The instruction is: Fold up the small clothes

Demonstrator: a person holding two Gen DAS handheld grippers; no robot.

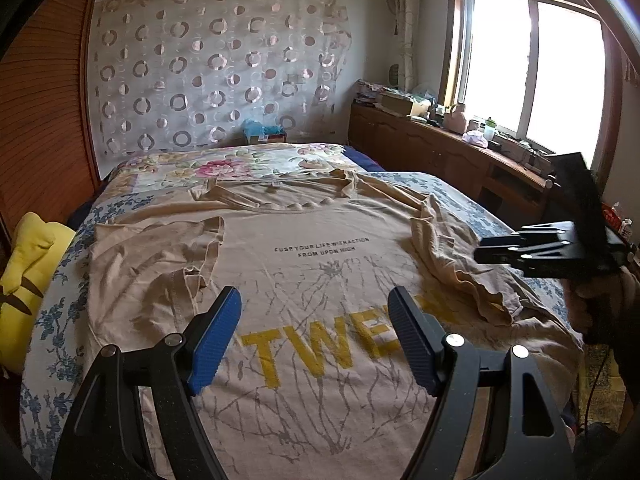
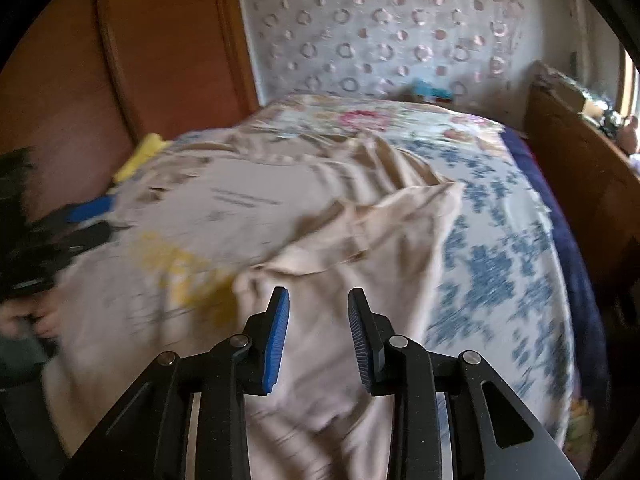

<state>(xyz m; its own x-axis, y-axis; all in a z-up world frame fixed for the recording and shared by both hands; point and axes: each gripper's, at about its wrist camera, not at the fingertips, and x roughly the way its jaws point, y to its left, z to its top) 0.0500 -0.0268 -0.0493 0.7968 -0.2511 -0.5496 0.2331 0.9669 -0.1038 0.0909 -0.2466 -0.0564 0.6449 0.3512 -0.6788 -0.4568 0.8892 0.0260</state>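
Subject: a beige T-shirt point(image 1: 304, 280) lies print side up across the floral bedspread point(image 1: 60, 280), collar toward the headboard wall and hem toward the holder. It carries small black lettering on the chest and large yellow letters lower down. Both sleeves are turned in over the body: the left sleeve point(image 1: 160, 264) lies fairly flat, while the right sleeve point(image 1: 460, 264) is bunched, with a ruffled edge.

Left gripper point(image 1: 316, 344): jaws wide apart, nothing between the blue pads, hovering above the lower print.

Right gripper point(image 2: 318, 340): jaws parted more narrowly and empty, poised over the folded-in right side of the shirt. This view is motion-blurred, so whether the pads touch the cloth cannot be determined.

Assessment: the side folds appear to be laid in, and the step in hand is most likely the crosswise fold, hem to collar, or a tidying of the right side first.

Recommendations:
- Flatten the bunched right sleeve before folding; creases left there will be locked in.
- Take the hem at two points, one per gripper, level with each other and just inside the side folds.
- Pinch every layer at each point, not only the top one.
- Lift both points together and lay the hem square to the collar.

Risk: thin knit slides on the bedspread, so dragging may undo the side folds.

Other items: a yellow plush toy point(image 1: 24, 280) at the bed's left edge, clear of the work.
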